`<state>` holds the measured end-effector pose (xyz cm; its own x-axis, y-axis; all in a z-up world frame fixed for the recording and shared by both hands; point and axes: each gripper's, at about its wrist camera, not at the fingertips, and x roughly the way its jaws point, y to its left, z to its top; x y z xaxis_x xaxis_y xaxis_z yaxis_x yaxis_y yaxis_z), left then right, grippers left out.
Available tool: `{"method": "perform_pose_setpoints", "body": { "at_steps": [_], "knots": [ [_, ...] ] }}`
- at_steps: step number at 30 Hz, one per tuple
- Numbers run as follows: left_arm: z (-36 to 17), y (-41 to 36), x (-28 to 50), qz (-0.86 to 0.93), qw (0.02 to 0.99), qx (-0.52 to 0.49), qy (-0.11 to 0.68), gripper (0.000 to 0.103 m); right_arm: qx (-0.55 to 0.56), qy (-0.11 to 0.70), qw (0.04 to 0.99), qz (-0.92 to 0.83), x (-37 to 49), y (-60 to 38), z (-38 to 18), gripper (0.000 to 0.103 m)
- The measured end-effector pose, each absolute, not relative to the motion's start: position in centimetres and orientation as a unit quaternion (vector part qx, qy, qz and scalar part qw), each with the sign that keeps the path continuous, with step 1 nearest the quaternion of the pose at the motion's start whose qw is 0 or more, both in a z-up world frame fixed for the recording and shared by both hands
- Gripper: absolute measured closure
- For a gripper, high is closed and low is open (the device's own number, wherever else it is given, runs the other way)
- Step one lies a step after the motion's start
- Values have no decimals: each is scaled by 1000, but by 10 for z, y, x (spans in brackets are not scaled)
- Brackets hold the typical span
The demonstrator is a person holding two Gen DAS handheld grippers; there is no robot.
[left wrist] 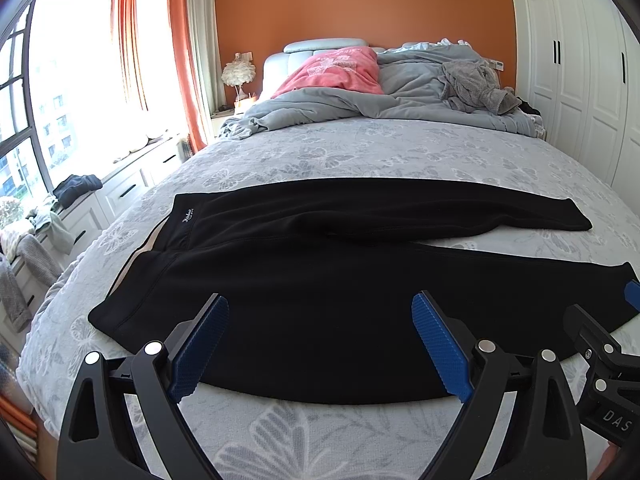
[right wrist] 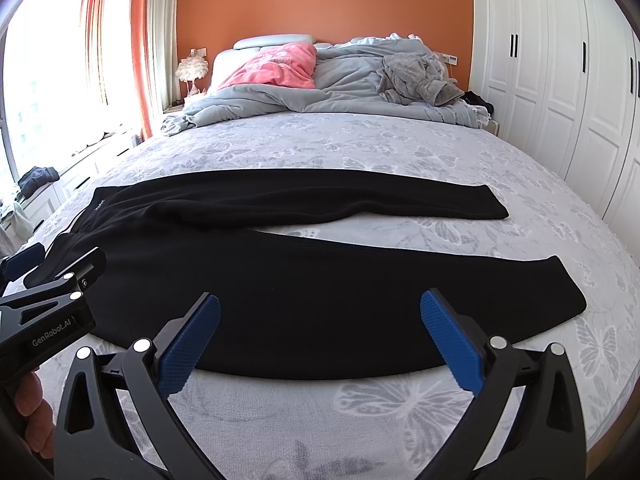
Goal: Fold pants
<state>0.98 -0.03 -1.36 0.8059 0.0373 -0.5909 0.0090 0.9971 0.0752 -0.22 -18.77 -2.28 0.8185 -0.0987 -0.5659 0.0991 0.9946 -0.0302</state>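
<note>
**Black pants flat on the bed, both grippers released**

Black pants [left wrist: 320, 280] lie spread across the near part of the bed [left wrist: 360, 148], waistband to the left, the two legs running right and parting toward the cuffs. The left gripper [left wrist: 320, 320] hangs above the near edge of the fabric, jaws wide apart and empty. The right gripper [right wrist: 320, 320] hangs just beside it, equally released. A grey duvet [right wrist: 340, 88] and pink pillow [right wrist: 276, 66] sit at the far end.

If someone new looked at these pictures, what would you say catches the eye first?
The black pants spread flat across the near end of the bed, legs parted toward the right. Both open grippers, left and right, hover at the pants' near edge. Behind, a pink pillow glows against the orange wall.
</note>
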Motion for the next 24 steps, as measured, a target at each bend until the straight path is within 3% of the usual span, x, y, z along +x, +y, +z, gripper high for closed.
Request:
{"method": "perform_pose_setpoints", "body": {
  "at_steps": [9, 15, 24],
  "knots": [
    [-16, 0, 13, 4, 947, 34, 319, 13, 6, 306, 951, -49, 2, -193, -27, 5],
    [-26, 8, 35, -37, 924, -12, 379, 12, 16, 343, 937, -58, 26, -222, -32, 5],
    [16, 94, 143, 10, 927, -6, 375, 11, 24, 395, 915, -78, 124, -352, -11, 5]
  ]
}}
